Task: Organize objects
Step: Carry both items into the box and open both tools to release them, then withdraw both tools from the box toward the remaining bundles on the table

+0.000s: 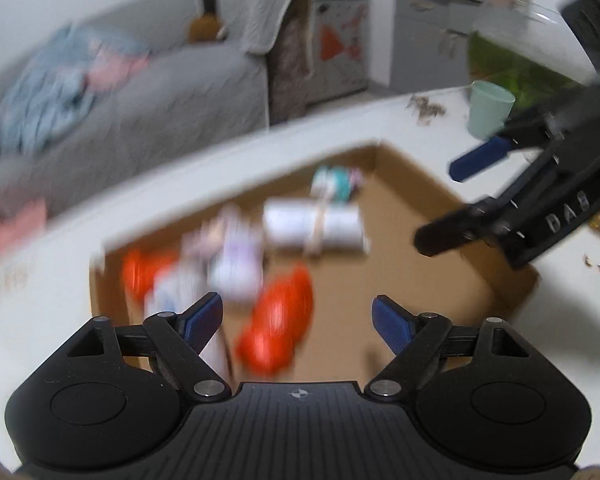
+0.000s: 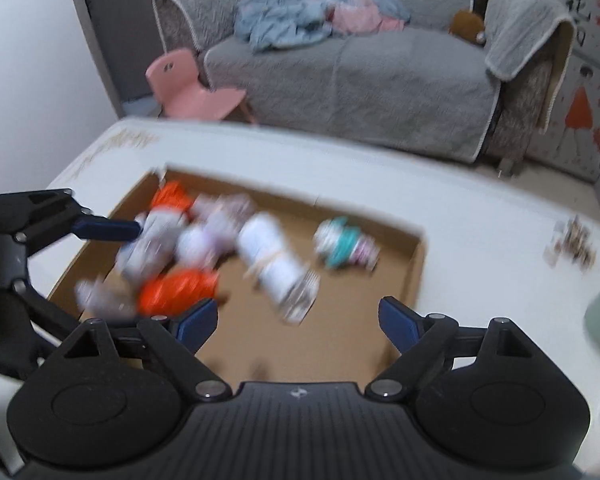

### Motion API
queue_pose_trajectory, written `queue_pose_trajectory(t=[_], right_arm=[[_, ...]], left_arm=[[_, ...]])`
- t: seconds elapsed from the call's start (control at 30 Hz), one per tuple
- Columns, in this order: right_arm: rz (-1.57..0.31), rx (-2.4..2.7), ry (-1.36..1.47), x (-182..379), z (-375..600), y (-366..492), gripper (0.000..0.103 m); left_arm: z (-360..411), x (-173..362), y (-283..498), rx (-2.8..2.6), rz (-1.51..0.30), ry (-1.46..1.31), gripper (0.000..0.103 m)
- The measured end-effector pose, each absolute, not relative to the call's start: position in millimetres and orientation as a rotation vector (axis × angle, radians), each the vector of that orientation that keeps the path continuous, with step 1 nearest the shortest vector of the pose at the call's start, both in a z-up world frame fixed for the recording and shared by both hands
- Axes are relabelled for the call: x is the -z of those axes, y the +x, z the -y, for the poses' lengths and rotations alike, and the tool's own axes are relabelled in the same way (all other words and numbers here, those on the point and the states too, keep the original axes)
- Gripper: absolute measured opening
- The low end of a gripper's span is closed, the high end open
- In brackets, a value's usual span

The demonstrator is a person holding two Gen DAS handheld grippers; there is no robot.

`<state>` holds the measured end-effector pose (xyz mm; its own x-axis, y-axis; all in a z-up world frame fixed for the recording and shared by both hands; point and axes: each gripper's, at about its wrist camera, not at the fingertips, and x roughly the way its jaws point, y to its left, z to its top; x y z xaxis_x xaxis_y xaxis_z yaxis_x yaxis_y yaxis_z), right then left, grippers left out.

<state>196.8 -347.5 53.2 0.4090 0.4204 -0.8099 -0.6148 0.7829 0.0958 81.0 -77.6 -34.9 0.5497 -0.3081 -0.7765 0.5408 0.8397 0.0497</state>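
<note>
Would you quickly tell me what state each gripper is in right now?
Left gripper: open, nothing between its fingers, above the cardboard box.
Right gripper: open, holding nothing, above the same box.

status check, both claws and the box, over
Left claw open, empty. Right claw open, empty, above the cardboard box. Blurred packets and a white roll lie inside. Nothing blocking; green cup stands clear.

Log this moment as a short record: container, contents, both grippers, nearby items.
container: shallow brown cardboard box on white table
contents: white cylindrical bottle, two orange packets, teal-and-white item, blurred pale packages
left gripper: open, holding nothing, above box
right gripper: open, holding nothing, above box
nearby: pale green plastic cup on table beyond box
</note>
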Motion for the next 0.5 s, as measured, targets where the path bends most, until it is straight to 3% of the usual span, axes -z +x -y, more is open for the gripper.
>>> queue_pose_trajectory(t=[0.27,0.5], right_arm=[[-1.099,-0.605,-0.314,-12.8,331.1,159.9,0.100],[-1.133,-0.595,-0.281,-13.3,342.4,137.0,0.102]], left_arm=[[45.7,54.8,62.3,0.449,-1.022,0.172,0.085],[45.0,48.9,50.6,0.453,-1.047,0.164,0.085]])
